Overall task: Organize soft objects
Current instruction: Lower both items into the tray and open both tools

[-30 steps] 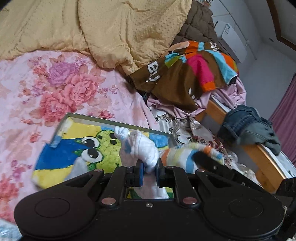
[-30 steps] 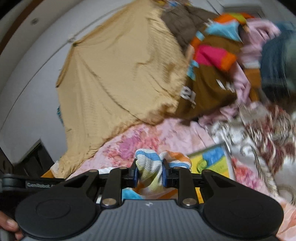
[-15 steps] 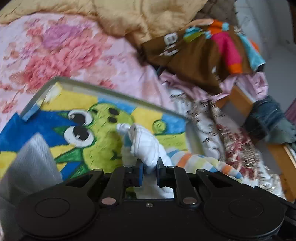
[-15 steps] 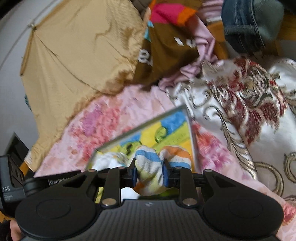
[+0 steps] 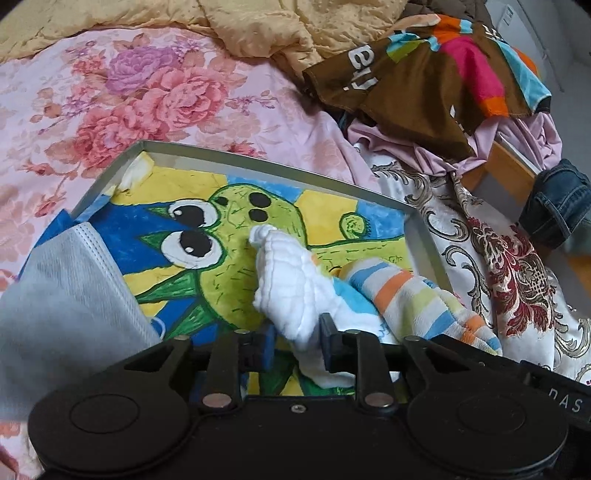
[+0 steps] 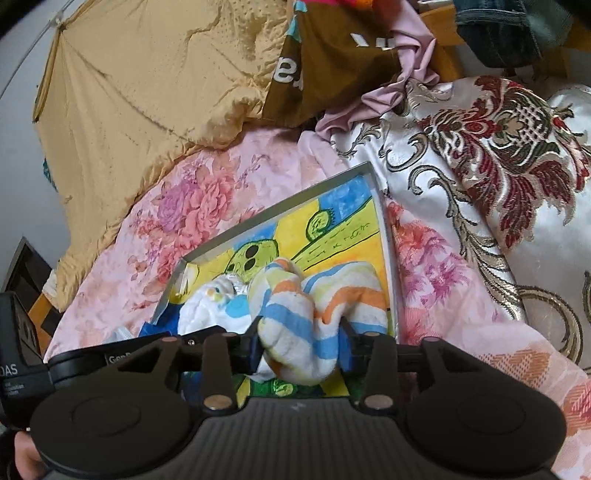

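Down on the bed, a shallow grey-rimmed tray (image 5: 280,168) with a cartoon frog painted on its floor lies on the pink floral bedsheet (image 5: 155,92), and both socks rest inside it. The left gripper (image 5: 297,341) has the white sock (image 5: 291,288) between its blue pads; its jaws are opening, and a gap shows on the left pad's side while the cloth lies against the right one, so the sock looks let go. That sock lies across the frog's green body, its bunched tip near the nostril dots. Just to its right, touching it, lies the striped sock (image 5: 410,295) in orange, blue and pale green bands, close to the tray's right wall.

From the right wrist view, the right gripper (image 6: 301,349) straddles the striped sock (image 6: 295,332), jaws opening; the fabric bulges between the pads and still brushes both, so I cannot tell whether any real pinch is left. The white sock (image 6: 214,306) sits to its left, inside the tray (image 6: 273,212).

A pale grey face mask (image 5: 62,295) drapes over the tray's left edge. Beyond lie a tan quilt (image 5: 258,26), a brown multicoloured garment (image 5: 424,77), a white and red brocade cushion (image 6: 498,155) and folded jeans (image 5: 557,206).
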{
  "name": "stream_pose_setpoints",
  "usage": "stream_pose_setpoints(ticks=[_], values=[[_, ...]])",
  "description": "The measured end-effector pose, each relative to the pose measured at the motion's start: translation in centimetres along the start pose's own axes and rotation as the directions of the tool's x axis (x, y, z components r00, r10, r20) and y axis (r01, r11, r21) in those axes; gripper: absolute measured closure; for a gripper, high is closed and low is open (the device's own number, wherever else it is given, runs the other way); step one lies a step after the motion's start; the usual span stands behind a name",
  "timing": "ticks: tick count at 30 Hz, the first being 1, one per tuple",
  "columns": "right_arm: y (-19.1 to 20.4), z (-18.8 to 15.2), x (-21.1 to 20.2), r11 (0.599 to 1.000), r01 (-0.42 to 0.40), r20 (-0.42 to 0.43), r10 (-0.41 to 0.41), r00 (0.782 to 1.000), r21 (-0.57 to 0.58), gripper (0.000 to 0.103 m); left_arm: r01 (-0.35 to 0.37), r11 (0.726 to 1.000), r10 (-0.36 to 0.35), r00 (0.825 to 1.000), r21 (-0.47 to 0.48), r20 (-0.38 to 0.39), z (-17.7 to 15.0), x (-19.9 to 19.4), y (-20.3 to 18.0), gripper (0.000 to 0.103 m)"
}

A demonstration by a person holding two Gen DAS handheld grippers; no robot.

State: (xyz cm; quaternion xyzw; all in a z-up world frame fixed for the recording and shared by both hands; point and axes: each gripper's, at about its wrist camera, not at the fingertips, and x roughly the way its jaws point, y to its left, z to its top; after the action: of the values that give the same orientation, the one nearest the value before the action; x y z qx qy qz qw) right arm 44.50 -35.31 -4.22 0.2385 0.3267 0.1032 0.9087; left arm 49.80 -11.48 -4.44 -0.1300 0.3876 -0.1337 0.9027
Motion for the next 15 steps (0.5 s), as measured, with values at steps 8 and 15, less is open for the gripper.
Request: stream_pose_setpoints(ticks=[8, 15], values=[[2.0, -0.6, -0.2, 0.994, 0.037, -0.007, -0.038, 0.999, -0.101, 0.028, -0.087, 0.996, 0.087, 0.995, 0.015, 0.042, -0.3, -2.7, 0.7, 0.043], [2.7, -1.0, -1.2, 0.992, 0.009, -0.008, -0.01, 1.0, -0.126, 0.011, -0.132, 0.99, 0.128, 0.988, 0.051, 0.082, -0.9, -6.1, 0.4, 0.033]])
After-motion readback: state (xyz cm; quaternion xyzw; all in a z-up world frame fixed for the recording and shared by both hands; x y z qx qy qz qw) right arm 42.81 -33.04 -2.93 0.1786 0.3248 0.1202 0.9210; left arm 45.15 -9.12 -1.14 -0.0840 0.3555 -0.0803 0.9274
